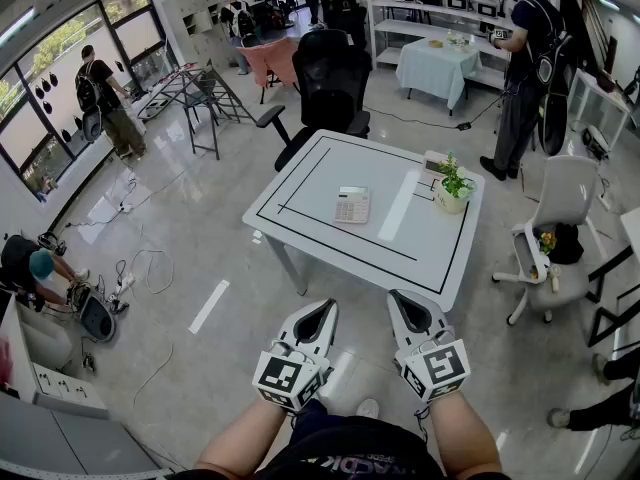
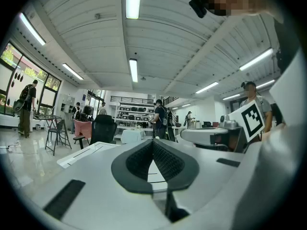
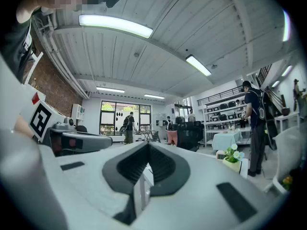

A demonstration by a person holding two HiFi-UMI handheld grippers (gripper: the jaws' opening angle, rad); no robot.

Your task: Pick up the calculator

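A white calculator (image 1: 352, 204) lies flat near the middle of the white table (image 1: 300, 170), inside the black taped rectangle. Both grippers hang side by side over the floor, short of the table's near edge and well apart from the calculator. My left gripper (image 1: 324, 309) is shut and holds nothing; in the left gripper view its jaws (image 2: 153, 141) meet at the tips. My right gripper (image 1: 399, 300) is shut and empty as well, and its jaws (image 3: 146, 144) point level towards the table. The calculator does not show in either gripper view.
A small potted plant (image 1: 452, 186) in a white pot stands at the table's far right, with a small device (image 1: 435, 162) behind it. A black office chair (image 1: 328, 78) sits beyond the table, a white chair (image 1: 558, 230) to its right. A person (image 1: 522, 66) stands at the back right.
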